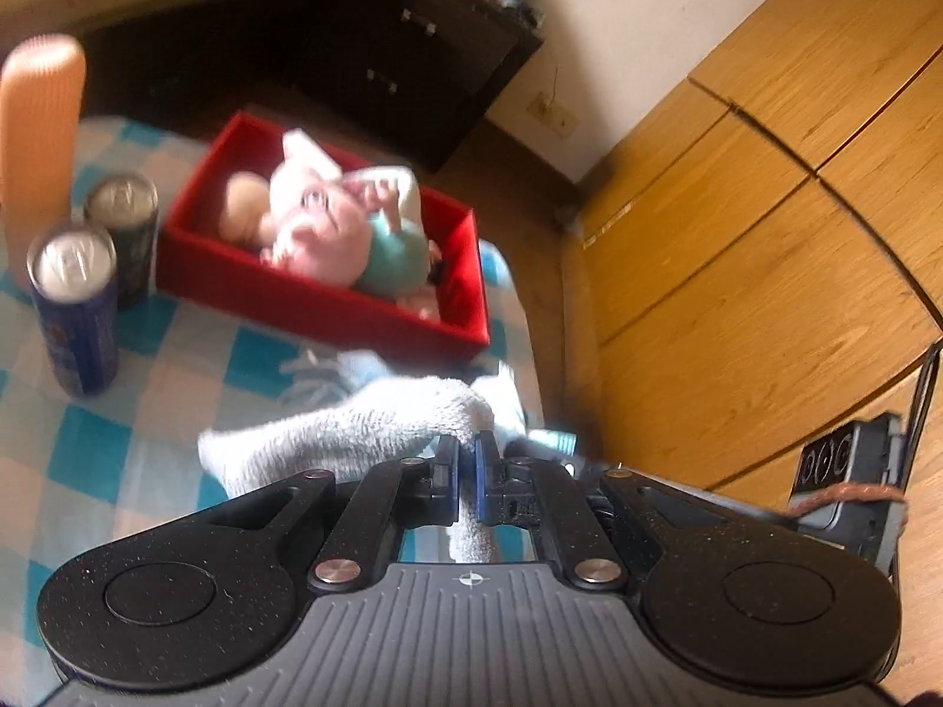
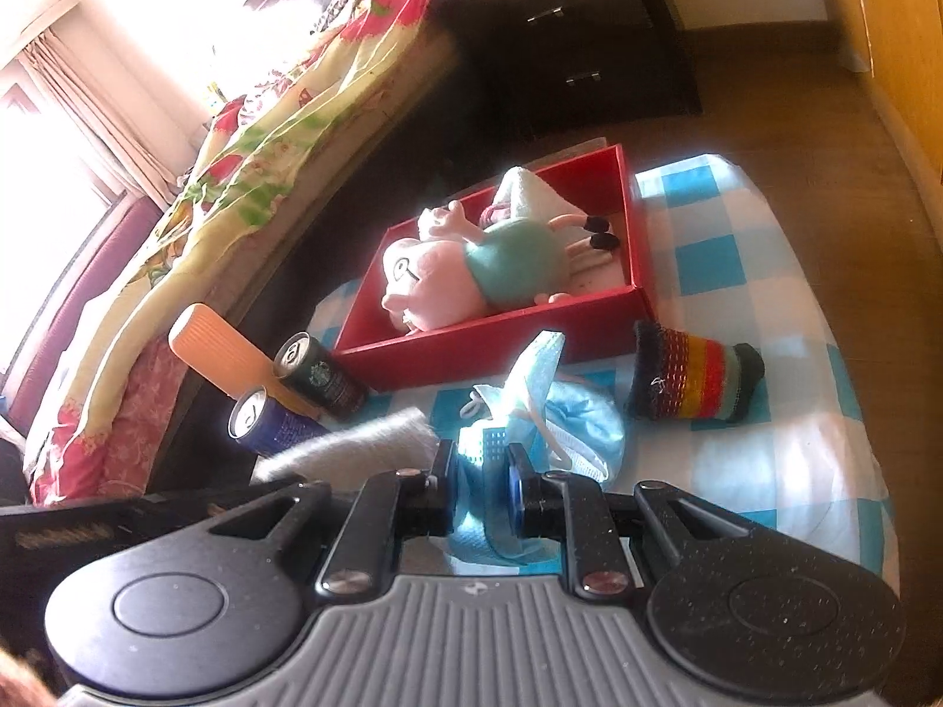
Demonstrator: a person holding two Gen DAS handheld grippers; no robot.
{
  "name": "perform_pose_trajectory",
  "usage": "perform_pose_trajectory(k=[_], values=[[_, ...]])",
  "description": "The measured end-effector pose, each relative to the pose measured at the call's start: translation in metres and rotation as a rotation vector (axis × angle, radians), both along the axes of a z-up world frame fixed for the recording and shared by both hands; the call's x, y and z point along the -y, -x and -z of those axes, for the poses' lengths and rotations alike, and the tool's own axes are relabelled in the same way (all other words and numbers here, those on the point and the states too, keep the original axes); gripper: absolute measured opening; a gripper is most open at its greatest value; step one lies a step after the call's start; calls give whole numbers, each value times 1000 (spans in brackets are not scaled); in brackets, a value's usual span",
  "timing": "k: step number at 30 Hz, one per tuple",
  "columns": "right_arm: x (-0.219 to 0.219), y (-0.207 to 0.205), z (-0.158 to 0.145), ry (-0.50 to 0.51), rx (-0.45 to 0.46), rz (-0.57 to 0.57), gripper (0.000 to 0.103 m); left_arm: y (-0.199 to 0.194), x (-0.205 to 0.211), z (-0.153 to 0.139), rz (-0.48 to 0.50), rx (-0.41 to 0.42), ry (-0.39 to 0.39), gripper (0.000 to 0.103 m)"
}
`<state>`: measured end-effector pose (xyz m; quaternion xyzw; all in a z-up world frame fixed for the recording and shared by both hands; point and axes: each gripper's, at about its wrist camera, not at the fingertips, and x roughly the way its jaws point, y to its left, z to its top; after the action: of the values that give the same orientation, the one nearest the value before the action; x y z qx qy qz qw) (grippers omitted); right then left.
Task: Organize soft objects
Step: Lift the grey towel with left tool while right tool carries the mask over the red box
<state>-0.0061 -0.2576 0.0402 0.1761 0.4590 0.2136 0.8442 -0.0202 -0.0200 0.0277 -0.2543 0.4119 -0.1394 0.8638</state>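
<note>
Pointing steeply down toward the checked worktop [image 1: 88,442], the left hand-held gripper [image 1: 467,459] has its two blue pads clenched on a white fluffy sock [image 1: 353,430]. In the left wrist view the sock trails out from the pads toward 9 o'clock, with a short end hanging below them toward the gripper body; most of it appears lifted off the cloth, though blur makes that hard to judge. The right hand-held gripper [image 2: 482,483] is tilted down at much the same angle, its pads closed on a crumpled light blue face mask [image 2: 548,412], which bunches up from the pads toward 1 o'clock.

In the right wrist view the white sock appears at 10 o'clock of that gripper's tips, so the two tools sit close, side by side. A striped sock [image 2: 695,380] lies flat on the worktop at 2 o'clock of the right gripper, well apart from it. Beyond both tools, at 12 o'clock, a red box [image 2: 501,336] rests on the worktop with a pink plush pig [image 2: 460,277] in a teal dress lying on its side inside. Left of the box, two drink cans stand together, a blue can [image 1: 73,306] nearer and a dark can [image 1: 127,230] behind it, with an orange ribbed object [image 1: 41,135] just beyond. A bed [image 2: 236,177] with a floral cover fills the far side at 10 o'clock in the right wrist view.
</note>
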Motion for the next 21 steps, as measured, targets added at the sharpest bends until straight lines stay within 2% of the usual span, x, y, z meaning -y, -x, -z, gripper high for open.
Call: perform_pose_trajectory(k=[10,21], values=[[-4,-2,-15,-17,48,0,0,-10,5,-7,-9,26,-39,1],[-10,-12,-34,8,108,13,0,-29,-2,-12,-61,42,-99,1]])
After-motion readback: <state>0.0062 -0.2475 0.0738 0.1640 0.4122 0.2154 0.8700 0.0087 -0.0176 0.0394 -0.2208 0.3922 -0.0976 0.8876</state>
